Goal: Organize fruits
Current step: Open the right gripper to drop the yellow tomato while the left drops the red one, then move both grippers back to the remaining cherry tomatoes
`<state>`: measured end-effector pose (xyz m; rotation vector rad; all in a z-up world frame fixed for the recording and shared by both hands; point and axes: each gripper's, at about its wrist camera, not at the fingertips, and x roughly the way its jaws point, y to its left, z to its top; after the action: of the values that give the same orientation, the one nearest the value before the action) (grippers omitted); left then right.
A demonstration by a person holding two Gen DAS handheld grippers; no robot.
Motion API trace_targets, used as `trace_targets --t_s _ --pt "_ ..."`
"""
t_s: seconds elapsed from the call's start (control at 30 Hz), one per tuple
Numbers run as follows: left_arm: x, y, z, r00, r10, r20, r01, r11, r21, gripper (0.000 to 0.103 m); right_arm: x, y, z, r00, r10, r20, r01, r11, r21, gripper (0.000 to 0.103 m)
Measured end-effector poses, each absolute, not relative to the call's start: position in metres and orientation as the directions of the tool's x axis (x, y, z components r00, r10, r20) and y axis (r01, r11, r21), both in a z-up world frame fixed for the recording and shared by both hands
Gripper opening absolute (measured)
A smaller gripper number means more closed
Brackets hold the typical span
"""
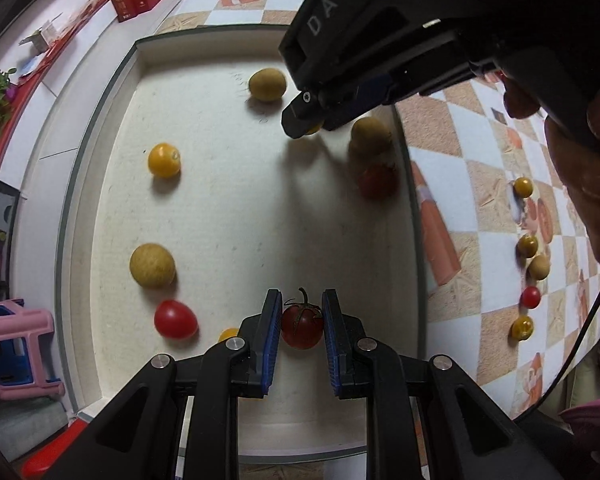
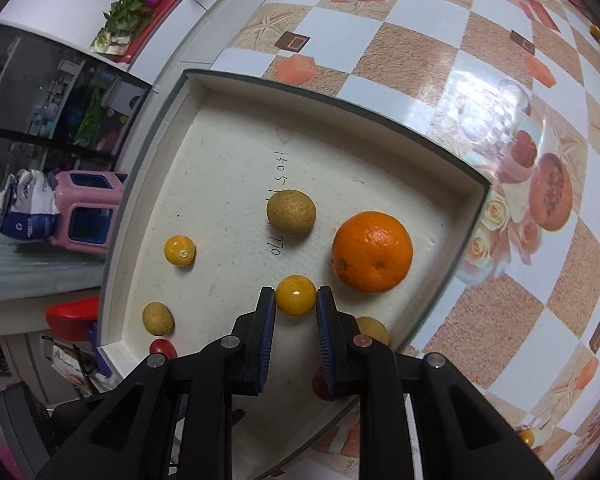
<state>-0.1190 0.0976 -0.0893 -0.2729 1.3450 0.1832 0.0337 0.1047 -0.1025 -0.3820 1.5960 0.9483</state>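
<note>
both hand-held grippers, seemingly clamped, over tray (image 1: 100, 216)

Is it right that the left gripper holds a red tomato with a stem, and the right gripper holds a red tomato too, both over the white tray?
Not quite. The right gripper holds a yellow fruit, not a red tomato; the right wrist view shows it between the pads. The rest stands: the left gripper holds a red tomato with a stem, and both are over the white tray.

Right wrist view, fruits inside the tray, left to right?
Lower-left longan → small yellow tomato → longan by the writing → orange. Skipped the gripped yellow tomato; it overlaps that longan's span.
</note>
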Motion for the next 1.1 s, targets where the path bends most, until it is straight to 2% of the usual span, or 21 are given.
trace_targets --t_s 0.27,0.33,0.4,0.43,0.47,0.53,0.63,0.7,0.97,1.1 --pt "-0.126 0.096 -0.096 0.198 0.021 -0.980 -0.273 0.961 -0.034 0.022 0.021 0.121 -0.108 -0.248 0.181 -0.952 -0.743 0.595 0.306 0.026" --pt "-0.127 0.093 -0.097 0.192 0.031 -0.981 -0.261 0.965 -0.021 0.023 0.023 0.125 -0.109 -0.279 0.183 -0.943 -0.731 0.596 0.332 0.038" --pt "-0.128 0.091 -0.098 0.192 0.041 -0.981 -0.249 0.968 -0.008 0.024 0.023 0.133 -0.110 -0.297 0.176 -0.938 -0.727 0.596 0.342 0.066" --pt "-0.129 0.091 -0.097 0.193 0.037 -0.981 -0.243 0.970 -0.011 0.032 0.022 0.134 -0.109 -0.287 0.166 -0.943 -0.734 0.595 0.328 0.068" --pt "-0.129 0.089 -0.096 0.198 0.038 -0.979 -0.236 0.972 -0.010 0.047 0.022 0.136 -0.109 -0.285 0.165 -0.944 -0.737 0.592 0.326 0.068" --pt "-0.130 0.081 -0.093 0.216 0.073 -0.974 -0.233 0.972 0.022 0.070 0.022 0.137 -0.109 -0.291 0.166 -0.942 -0.730 0.598 0.331 0.068" --pt "-0.130 0.078 -0.090 0.222 0.078 -0.972 -0.231 0.973 0.026 0.071 0.025 0.131 -0.108 -0.301 0.181 -0.936 -0.714 0.608 0.348 0.070" --pt "-0.130 0.079 -0.091 0.214 0.080 -0.974 -0.234 0.972 0.029 0.071 0.027 0.129 -0.105 -0.311 0.200 -0.929 -0.700 0.613 0.366 0.079" --pt "-0.128 0.080 -0.082 0.206 0.092 -0.974 -0.218 0.975 0.046 0.071 0.050 0.108 -0.082 -0.344 0.342 -0.875 -0.579 0.657 0.484 0.087" --pt "-0.120 0.082 -0.077 0.202 0.095 -0.975 -0.210 0.976 0.051 0.071 0.062 0.089 -0.067 -0.311 0.388 -0.867 -0.549 0.672 0.498 0.088"
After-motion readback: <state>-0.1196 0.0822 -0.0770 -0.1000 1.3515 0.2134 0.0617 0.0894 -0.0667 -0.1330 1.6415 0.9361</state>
